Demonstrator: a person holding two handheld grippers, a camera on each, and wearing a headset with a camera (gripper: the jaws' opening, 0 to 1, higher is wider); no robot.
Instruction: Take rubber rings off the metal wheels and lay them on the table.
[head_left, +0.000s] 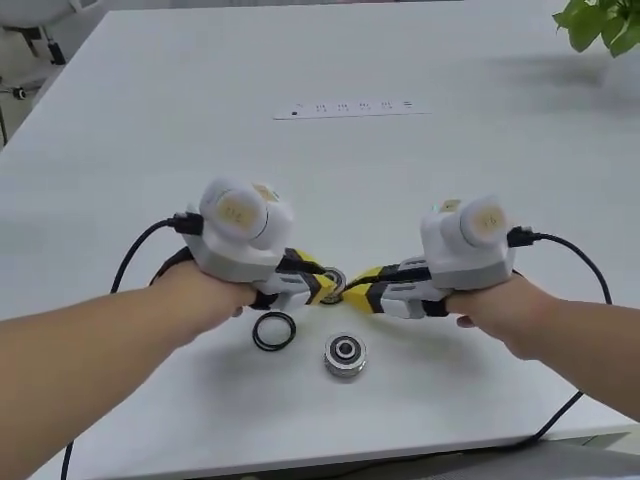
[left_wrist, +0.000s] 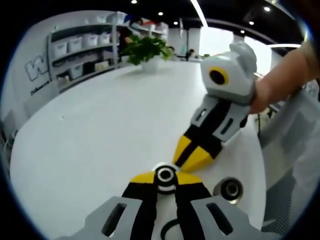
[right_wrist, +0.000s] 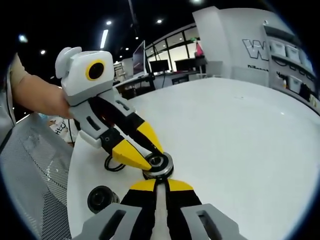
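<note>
1. Two claws meeting tip to tip over the white worktop (head_left: 200, 120).
2. Left claw (left_wrist: 165, 180) clamped on a metal wheel (right_wrist: 158, 164).
3. Right claw (right_wrist: 160, 186) closed narrow, tips touching that wheel's rim.
4. Loose black rubber ring (head_left: 274, 331) lying flat on the worktop, just beside a second metal wheel (head_left: 345, 355).

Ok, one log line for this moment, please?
left hand-held gripper: shut on wheel; right hand-held gripper: shut, at wheel; table: ring, second wheel

Plant (head_left: 600, 22) cut off, held wheel (head_left: 333, 283) half hidden
</note>
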